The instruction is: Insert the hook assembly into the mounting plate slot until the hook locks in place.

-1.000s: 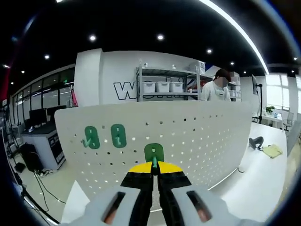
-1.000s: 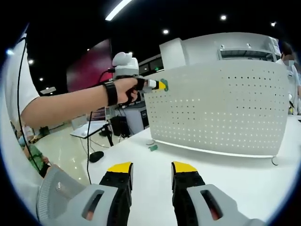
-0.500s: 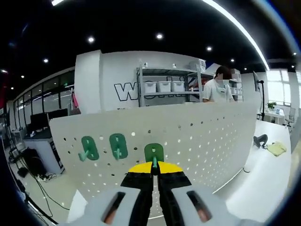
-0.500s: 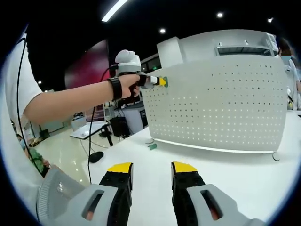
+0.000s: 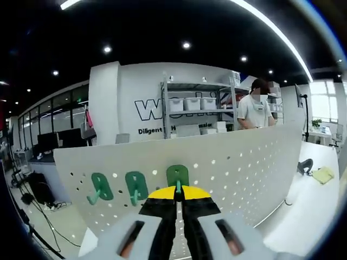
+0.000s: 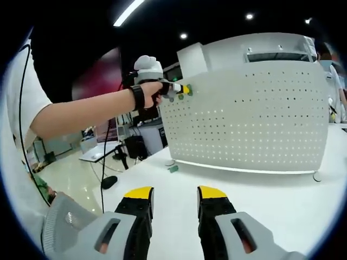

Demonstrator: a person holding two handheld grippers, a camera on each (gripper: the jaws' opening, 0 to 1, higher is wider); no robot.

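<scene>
Up front, narrow left jaws pinch the green hook (image 5: 177, 177) against the pegboard (image 5: 238, 162); right jaws wide.

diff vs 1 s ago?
Left gripper has risen a little along the white pegboard, staying shut on the green hook pressed against it. Two other hooks stay mounted; right gripper stays open and idle above the table.

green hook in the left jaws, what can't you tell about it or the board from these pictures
- Left gripper view: the yellow jaw tips cover the lower part of the green hook, so whether it is seated in the pegboard cannot be told.
- Right gripper view: the left gripper at the board's top corner is too small to show the hook's fit.
- Right gripper view: a small green piece on the table is too small to identify.
</scene>
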